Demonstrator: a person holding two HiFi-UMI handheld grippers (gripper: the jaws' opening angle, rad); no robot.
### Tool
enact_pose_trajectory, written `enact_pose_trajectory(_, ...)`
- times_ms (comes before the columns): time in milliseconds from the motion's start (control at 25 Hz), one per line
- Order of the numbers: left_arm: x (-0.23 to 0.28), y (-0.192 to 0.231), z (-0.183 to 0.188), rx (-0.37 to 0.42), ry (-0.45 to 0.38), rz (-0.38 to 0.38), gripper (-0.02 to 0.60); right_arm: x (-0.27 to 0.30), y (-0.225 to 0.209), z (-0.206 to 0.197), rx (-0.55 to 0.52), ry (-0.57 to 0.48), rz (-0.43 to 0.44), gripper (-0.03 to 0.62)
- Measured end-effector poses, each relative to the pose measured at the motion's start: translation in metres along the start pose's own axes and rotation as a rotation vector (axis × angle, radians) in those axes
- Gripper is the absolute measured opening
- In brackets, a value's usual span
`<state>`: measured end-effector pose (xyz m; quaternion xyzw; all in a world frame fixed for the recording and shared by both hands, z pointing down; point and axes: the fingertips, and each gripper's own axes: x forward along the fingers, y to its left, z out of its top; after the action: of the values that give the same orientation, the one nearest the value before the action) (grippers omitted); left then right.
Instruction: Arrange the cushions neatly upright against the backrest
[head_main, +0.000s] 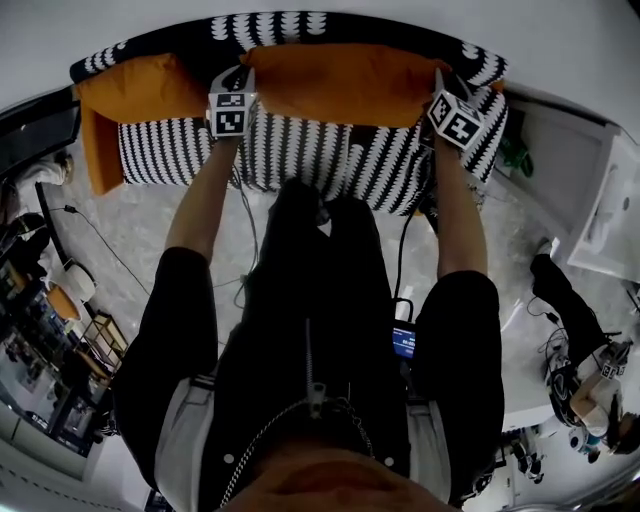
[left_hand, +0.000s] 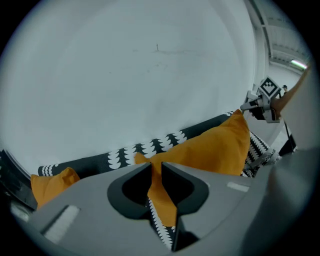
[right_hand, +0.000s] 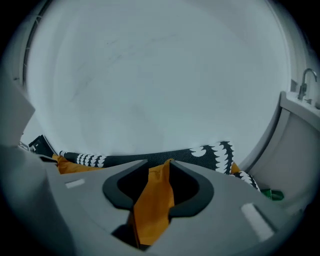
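Observation:
A long orange cushion (head_main: 340, 85) stands along the backrest (head_main: 280, 28) of a black-and-white patterned sofa (head_main: 320, 150). My left gripper (head_main: 240, 82) is at its left top corner, and in the left gripper view the gripper (left_hand: 156, 167) has orange cushion fabric (left_hand: 215, 147) pinched in a narrow gap. My right gripper (head_main: 440, 88) is at the cushion's right top corner. In the right gripper view the gripper (right_hand: 159, 167) stands wider, with a fold of orange fabric (right_hand: 152, 205) loose between the jaws. A second orange cushion (head_main: 135, 95) leans at the sofa's left end.
A white wall rises behind the sofa. Cables (head_main: 100, 240) trail over the pale floor in front of it. A white counter (head_main: 600, 200) stands at the right, and cluttered shelves (head_main: 60, 340) at the left. The person's legs (head_main: 320, 300) are close to the seat front.

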<state>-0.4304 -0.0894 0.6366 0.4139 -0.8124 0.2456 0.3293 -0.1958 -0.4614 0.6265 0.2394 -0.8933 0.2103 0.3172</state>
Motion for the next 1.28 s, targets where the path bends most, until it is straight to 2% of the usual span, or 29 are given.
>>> enact_pose_trajectory(80,-0.012,0.002,0.002,0.01,-0.017,0.031,0.066,-0.01,0.003,0.003,-0.007,-0.021,0.002,0.126)
enact_pose_trajectory(200,-0.028,-0.005,0.002,-0.006,-0.037,0.036,0.066,-0.022,0.008,0.003,-0.023,-0.036,0.019,0.107)
enact_pose_trajectory(400,-0.055,-0.027,-0.007,-0.067,-0.05,0.006,0.066,-0.044,0.029,-0.013,-0.012,-0.01,0.048,0.073)
enact_pose_trajectory(480,-0.068,-0.036,-0.012,-0.088,-0.058,-0.013,0.032,-0.054,0.039,-0.023,-0.007,0.013,0.047,0.046)
enact_pose_trajectory(560,-0.083,-0.044,-0.017,-0.091,-0.076,-0.031,0.019,-0.065,0.048,-0.033,-0.013,0.028,0.03,0.004)
enact_pose_trajectory(640,-0.097,-0.052,-0.023,-0.082,-0.091,-0.052,0.009,-0.073,0.06,-0.045,-0.029,0.044,0.029,0.003)
enact_pose_trajectory(840,-0.133,-0.063,-0.049,-0.065,-0.114,-0.106,0.009,-0.099,0.103,-0.074,-0.144,0.111,0.089,0.003)
enact_pose_trajectory(1000,-0.174,-0.06,-0.074,-0.07,-0.151,-0.145,0.009,-0.128,0.142,-0.104,-0.141,0.128,0.118,0.003)
enact_pose_trajectory(1160,-0.212,-0.051,-0.108,-0.067,-0.17,-0.178,0.009,-0.166,0.191,-0.133,-0.142,0.102,0.125,0.003)
enact_pose_trajectory(1280,-0.243,-0.035,-0.133,-0.085,-0.182,-0.171,0.009,-0.199,0.236,-0.152,-0.177,0.046,0.112,0.003)
